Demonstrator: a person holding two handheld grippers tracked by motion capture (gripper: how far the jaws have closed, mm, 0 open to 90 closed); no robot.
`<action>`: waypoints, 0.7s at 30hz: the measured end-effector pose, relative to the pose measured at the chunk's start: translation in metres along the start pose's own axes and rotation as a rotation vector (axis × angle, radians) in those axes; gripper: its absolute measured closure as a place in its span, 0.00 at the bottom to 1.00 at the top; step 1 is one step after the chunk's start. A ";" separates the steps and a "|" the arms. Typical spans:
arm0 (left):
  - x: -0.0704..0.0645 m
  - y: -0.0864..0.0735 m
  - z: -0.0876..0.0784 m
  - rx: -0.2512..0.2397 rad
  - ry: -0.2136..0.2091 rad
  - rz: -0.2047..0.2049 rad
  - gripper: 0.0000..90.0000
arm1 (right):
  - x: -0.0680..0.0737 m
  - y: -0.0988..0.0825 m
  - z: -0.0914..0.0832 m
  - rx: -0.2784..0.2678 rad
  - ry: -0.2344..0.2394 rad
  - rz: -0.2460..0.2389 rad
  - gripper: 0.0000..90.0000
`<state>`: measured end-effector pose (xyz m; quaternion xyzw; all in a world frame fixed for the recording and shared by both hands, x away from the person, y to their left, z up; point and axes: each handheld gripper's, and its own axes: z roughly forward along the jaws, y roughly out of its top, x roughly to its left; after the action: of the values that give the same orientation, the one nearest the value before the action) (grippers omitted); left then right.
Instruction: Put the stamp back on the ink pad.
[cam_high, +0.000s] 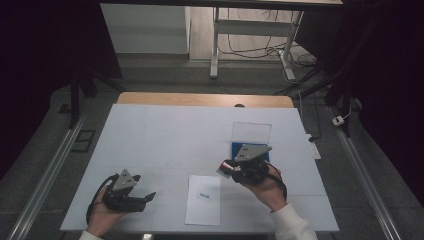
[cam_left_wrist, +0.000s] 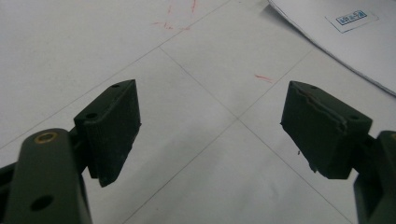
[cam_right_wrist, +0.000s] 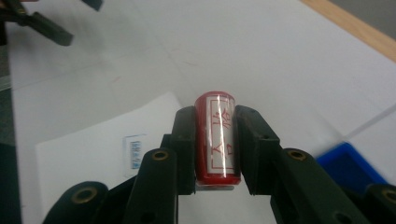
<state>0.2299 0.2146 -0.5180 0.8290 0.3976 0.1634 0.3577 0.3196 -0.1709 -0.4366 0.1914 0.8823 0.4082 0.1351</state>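
Observation:
My right gripper (cam_right_wrist: 215, 126) is shut on a red cylindrical stamp (cam_right_wrist: 216, 135) with a white label of red characters; the stamp lies lengthwise between the jaws. In the high view the right gripper (cam_high: 231, 168) hovers just right of and above a white paper sheet (cam_high: 203, 199) that bears a small blue-printed label (cam_high: 204, 195). The stamp (cam_high: 225, 167) pokes out toward the left. My left gripper (cam_high: 145, 199) rests open at the table's front left, jaws wide apart over bare white table in the left gripper view (cam_left_wrist: 210, 126). The paper's corner (cam_left_wrist: 345, 42) lies at upper right there.
A blue tray with a clear raised lid (cam_high: 251, 134) stands behind the right gripper; its blue edge (cam_right_wrist: 348, 163) is at the lower right of the right gripper view. The white table cover (cam_high: 165, 135) has faint red marks (cam_left_wrist: 177, 23). A wooden table edge (cam_high: 200, 99) runs along the back.

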 end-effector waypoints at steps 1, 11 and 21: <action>0.000 0.000 0.000 0.000 0.000 -0.001 0.22 | -0.004 -0.001 -0.002 -0.002 -0.012 0.007 0.76; -0.001 0.000 0.001 0.005 -0.004 0.004 0.22 | -0.038 -0.016 -0.013 0.015 -0.107 0.082 0.76; -0.001 -0.001 0.002 0.009 -0.006 0.006 0.22 | -0.068 -0.031 -0.006 0.077 -0.199 0.130 0.76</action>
<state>0.2301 0.2132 -0.5199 0.8324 0.3948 0.1600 0.3546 0.3703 -0.2241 -0.4511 0.2929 0.8652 0.3611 0.1878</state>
